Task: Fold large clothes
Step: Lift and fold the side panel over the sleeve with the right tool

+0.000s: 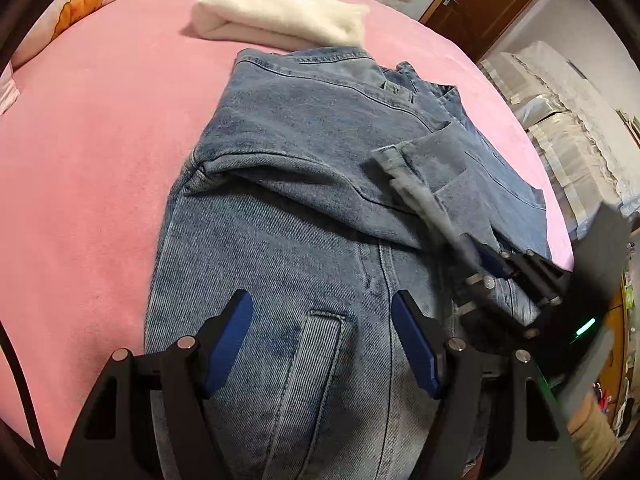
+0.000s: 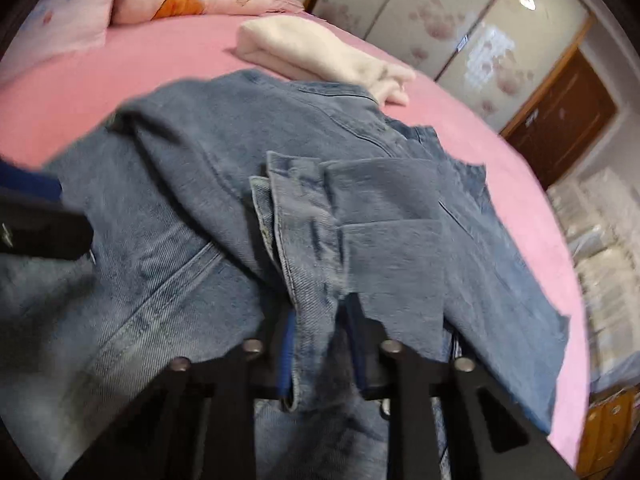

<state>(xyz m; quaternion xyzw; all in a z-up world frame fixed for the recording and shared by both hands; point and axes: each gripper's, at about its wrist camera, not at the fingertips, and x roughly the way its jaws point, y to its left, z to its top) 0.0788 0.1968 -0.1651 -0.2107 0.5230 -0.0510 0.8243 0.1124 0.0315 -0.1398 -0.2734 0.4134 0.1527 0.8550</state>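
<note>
The large blue denim jacket lies spread on the pink bed sheet, its far edge touching a folded cream-white fleece cloth. My left tongs hover just above the jacket's near panel, jaws wide apart, nothing between the blue pads. My right tongs are closed down on a folded denim sleeve cuff, the cloth pinched between the pads; the picture is blurred there, so the grip appears firm, no more. A pink patterned pillow sits at the bed's far end.
</note>
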